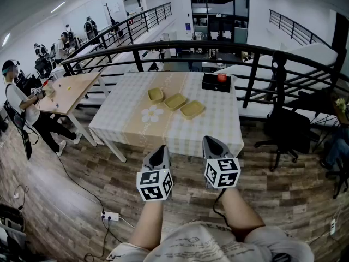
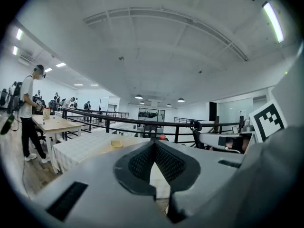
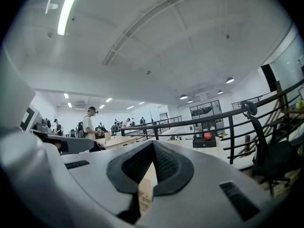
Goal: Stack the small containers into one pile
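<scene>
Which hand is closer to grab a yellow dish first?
Probably the right gripper: it sits nearest the closest yellow dish. The left gripper is farther back. Both are shut and short of the table.

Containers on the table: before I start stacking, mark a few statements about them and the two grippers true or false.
1. Three containers lie in a row on the table, none stacked. True.
2. The left gripper holds a container. False: its jaws are together with nothing between them.
3. The right gripper is shut and empty. True.
4. A red thing lies among the containers. False: the red thing sits on the black box at the table's far edge.
5. Both grippers hang over the table. False: they are short of its near edge, over the floor.
</scene>
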### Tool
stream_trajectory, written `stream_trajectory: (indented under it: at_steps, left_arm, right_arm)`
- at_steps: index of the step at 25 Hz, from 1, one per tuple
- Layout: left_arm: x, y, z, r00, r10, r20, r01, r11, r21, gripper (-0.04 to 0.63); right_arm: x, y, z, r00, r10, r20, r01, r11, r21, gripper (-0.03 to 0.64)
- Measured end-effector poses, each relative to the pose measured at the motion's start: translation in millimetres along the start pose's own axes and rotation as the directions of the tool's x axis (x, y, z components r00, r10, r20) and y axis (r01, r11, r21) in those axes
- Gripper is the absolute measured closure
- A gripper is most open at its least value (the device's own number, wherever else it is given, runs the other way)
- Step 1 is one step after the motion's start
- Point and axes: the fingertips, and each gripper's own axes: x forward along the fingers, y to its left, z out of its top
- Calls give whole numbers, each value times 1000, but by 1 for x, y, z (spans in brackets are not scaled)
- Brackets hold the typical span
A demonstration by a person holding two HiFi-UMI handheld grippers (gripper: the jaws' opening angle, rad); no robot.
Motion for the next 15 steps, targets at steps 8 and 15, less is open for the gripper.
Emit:
stream_trajectory:
  at_steps: [8,15]
  left_arm:
    - [3,-15,-2,1000,9,-4,-9,1000,13,589]
    - [15,-23,1,1000,22,4,-22,1000,18,589]
  right_arm:
    - [-7,-14,-2,1000,-4,-6,4,1000,22,615]
    - [-1,-25,-3,1000,15,4,-15,998,54,614]
